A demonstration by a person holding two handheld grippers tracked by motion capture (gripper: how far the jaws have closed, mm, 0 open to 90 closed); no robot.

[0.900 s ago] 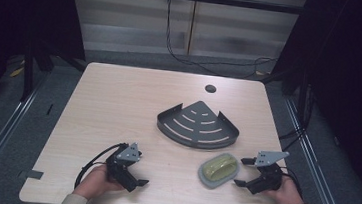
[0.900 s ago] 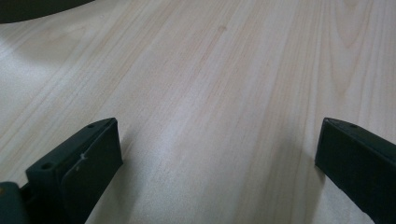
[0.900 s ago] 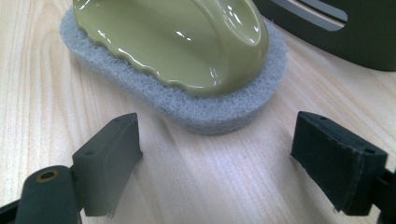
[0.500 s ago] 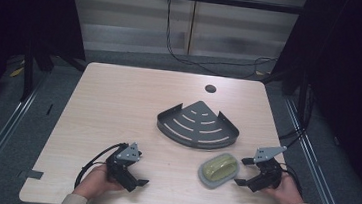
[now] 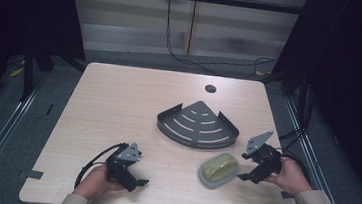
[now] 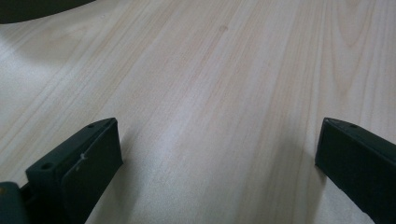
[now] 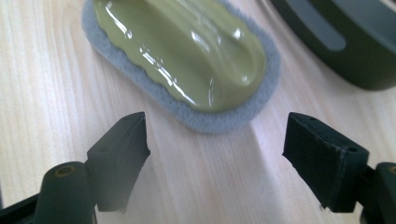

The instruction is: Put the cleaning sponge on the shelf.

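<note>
A scrubber (image 5: 219, 168) with a glossy olive-green handle on a grey pad lies flat on the wooden table, front right. My right gripper (image 5: 243, 167) sits just to its right, pointing at it, jaws open and apart from it. In the right gripper view the scrubber (image 7: 182, 51) lies a short way beyond the right gripper (image 7: 215, 140), with bare wood between the open jaws. My left gripper (image 5: 138, 182) rests low at the front left, open, far from the scrubber. In the left gripper view the left gripper (image 6: 217, 149) has bare table between its jaws.
A dark grey fan-shaped corner shelf (image 5: 198, 125) with slots stands just behind the scrubber; its wall (image 7: 345, 42) is close in the right gripper view. A round hole (image 5: 210, 89) sits in the table near the far edge. Black cables trail from both grippers.
The right gripper has edged a little to the left, toward the scrubber, and its top plate has tilted. The left gripper and the scrubber have stayed still.
</note>
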